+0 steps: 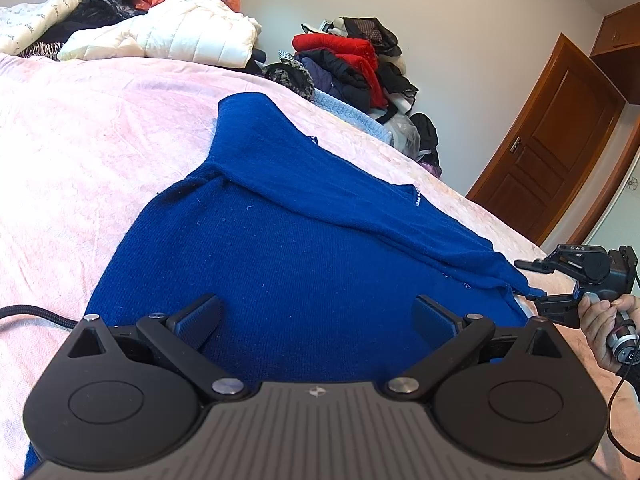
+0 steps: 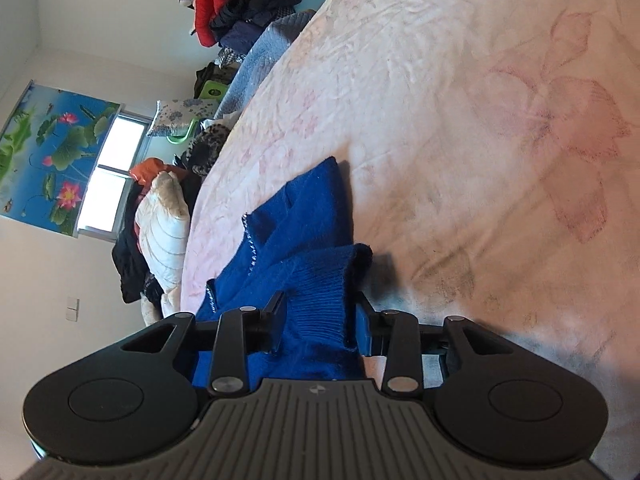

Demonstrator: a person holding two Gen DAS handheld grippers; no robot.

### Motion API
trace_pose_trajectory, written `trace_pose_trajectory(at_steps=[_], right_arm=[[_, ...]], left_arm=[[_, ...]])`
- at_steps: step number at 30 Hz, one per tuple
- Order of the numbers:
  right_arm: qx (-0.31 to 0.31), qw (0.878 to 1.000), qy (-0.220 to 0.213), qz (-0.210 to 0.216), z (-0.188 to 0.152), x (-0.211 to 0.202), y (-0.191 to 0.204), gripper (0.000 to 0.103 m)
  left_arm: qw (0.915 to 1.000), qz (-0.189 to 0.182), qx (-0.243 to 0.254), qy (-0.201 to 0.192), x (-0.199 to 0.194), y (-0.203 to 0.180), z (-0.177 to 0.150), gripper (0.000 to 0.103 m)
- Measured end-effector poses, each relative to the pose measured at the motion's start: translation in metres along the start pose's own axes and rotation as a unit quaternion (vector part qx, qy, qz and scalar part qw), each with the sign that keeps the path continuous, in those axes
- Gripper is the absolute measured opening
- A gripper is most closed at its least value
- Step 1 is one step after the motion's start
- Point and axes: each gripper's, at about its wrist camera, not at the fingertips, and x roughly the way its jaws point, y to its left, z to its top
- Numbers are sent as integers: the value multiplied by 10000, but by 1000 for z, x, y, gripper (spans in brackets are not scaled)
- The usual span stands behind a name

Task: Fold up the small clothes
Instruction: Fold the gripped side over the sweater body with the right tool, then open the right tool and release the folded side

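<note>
Rightward, right hand-held gripper [image 2: 320, 322] pinching blue sweater [image 1: 304, 248] cuff near bed [image 1: 100, 140] edge; left hand-held gripper [image 1: 318, 320] spread.

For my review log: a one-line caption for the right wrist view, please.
Right gripper with a blue sweater cuff between its fingers, over a pink bedspread.
</note>
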Motion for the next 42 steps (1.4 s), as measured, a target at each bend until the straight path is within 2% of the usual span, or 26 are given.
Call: trace_pose_trajectory(at_steps=[1,3,5,7,9,11,12,13,14,15,16,17,19,21,24,26,28,29,31,32,35,37,38,39,40,42], right_arm=[[-51,10000,52,-50,1,0,3,9],[-143,9995,142,229,4,-7,11,10],[-386,9988,90,282,11,-18,22,10],[-508,9986,106,-103,21,-20,22,9],[-491,9970,333,-488,27,-15,14,10],[-650,9948,466,-627,22,-12,12,10],[-663,9950,461,-588,20,-13,13,14],[-671,9956,362,-548,19,-17,13,15],[-678,9960,169,-548,18,-23,14,20],[-686,9961,-75,-551,19,-30,16,30],[-735,9950,-353,-579,20,-38,19,32],[-845,9930,-554,-612,20,-44,24,32],[-1103,9897,-772,-484,21,-49,39,32],[-1251,9905,-533,-192,18,-37,56,32],[-1691,9855,97,-41,2,5,85,36],[-1965,9793,418,-253,-10,33,94,39],[-2116,9724,739,-655,-21,57,89,46],[-2263,9678,796,-761,-27,64,84,40],[-2505,9636,696,-627,-36,53,78,37],[-2442,9648,747,-625,-36,46,74,31],[-2328,9672,785,-647,-34,34,55,1],[-2174,9699,895,-633,-29,32,52,1],[-2259,9669,913,-763,-28,31,60,2],[-2386,9640,845,-815,-28,26,70,16],[-2519,9626,666,-738,-28,21,82,24],[-2703,9611,271,-499,-22,10,99,51]], left_arm=[[10000,4,6,2,0,0,0,103],[10000,7,7,1,0,0,0,103],[10000,9,7,0,0,0,0,103],[10000,17,14,0,0,-1,0,103],[10000,22,19,-1,0,-1,0,103],[10000,18,12,-2,0,-1,0,103],[10000,28,10,-3,0,-1,0,103],[10000,73,18,-4,0,-3,0,103],[9998,165,66,25,0,-6,1,103],[9995,281,141,92,0,-10,4,103],[9990,365,201,158,-1,-16,10,103],[9993,280,238,101,-3,-20,19,103],[9988,80,364,-306,-9,-33,41,103],[9958,106,708,-575,3,-51,69,103],[9890,368,1336,-522,54,-70,97,103],[9845,736,1572,-258,97,-72,105,103],[9793,1087,1700,138,137,-69,108,103],[9759,1274,1747,312,151,-65,108,103],[9693,1550,1707,860,174,-50,103,103],[9707,1493,1720,767,174,-43,101,103],[9704,1402,1831,716,175,-35,99,103],[9678,1444,1907,783,177,-39,101,103],[9664,1464,1933,856,178,-41,105,103],[9652,1488,1938,930,178,-43,109,103],[9655,1505,1915,926,173,-46,112,103],[9684,1434,1913,708,160,-52,116,103]])
